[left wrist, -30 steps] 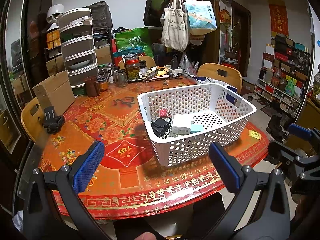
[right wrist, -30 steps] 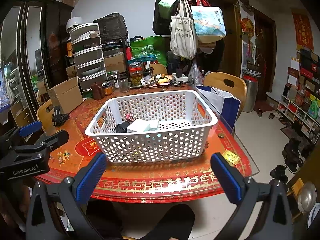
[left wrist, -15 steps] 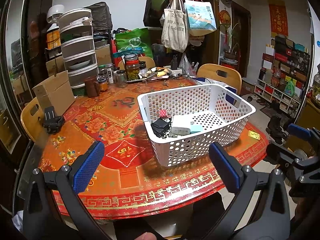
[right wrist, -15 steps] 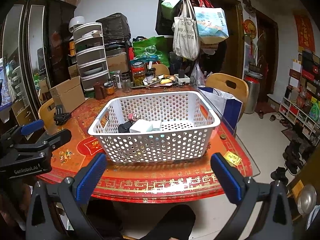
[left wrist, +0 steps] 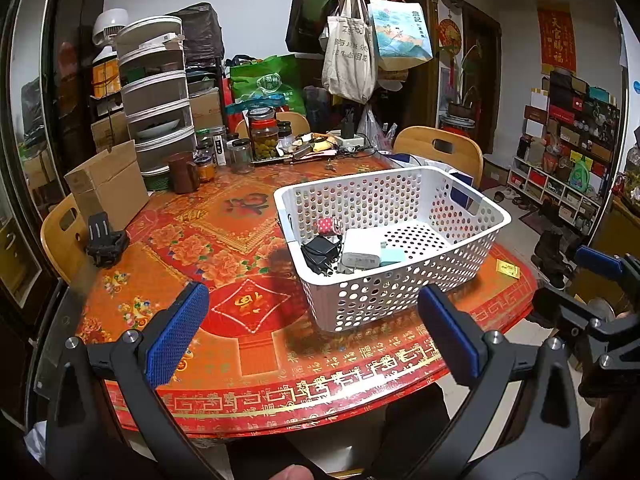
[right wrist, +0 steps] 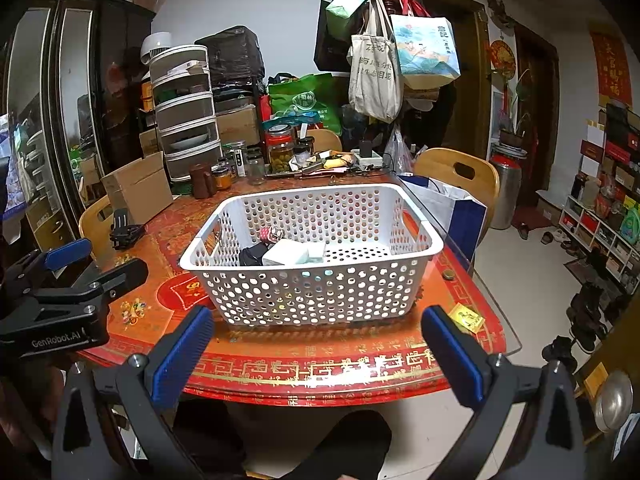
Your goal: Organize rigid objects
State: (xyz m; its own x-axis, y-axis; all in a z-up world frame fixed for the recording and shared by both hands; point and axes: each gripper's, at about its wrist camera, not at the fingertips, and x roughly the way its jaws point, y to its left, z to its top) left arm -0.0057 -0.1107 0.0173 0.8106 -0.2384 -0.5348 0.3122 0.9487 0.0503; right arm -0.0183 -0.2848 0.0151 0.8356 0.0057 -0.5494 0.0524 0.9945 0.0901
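A white perforated basket (left wrist: 472, 240) (right wrist: 320, 292) stands on the red patterned table (left wrist: 224, 248). Inside it lie a black charger (left wrist: 318, 254), a white adapter (left wrist: 362, 248), a pale blue block (left wrist: 394, 257) and a small red spotted item (left wrist: 328, 225). My left gripper (left wrist: 312, 332) is open and empty, held back over the table's near edge. My right gripper (right wrist: 318, 354) is open and empty, in front of the basket at the table's edge. Each gripper shows at the side of the other's view.
A black clip-like mount (left wrist: 105, 240) sits at the table's left beside a cardboard box (left wrist: 108, 188). Jars, a brown mug (left wrist: 184, 172) and clutter line the far side. A small yellow card (left wrist: 507, 269) and a coin (right wrist: 448, 275) lie right of the basket. Wooden chairs surround the table.
Nearly nothing differs. The right wrist view has shifted slightly, so the basket sits a little further right in it. Both grippers stay open and empty.
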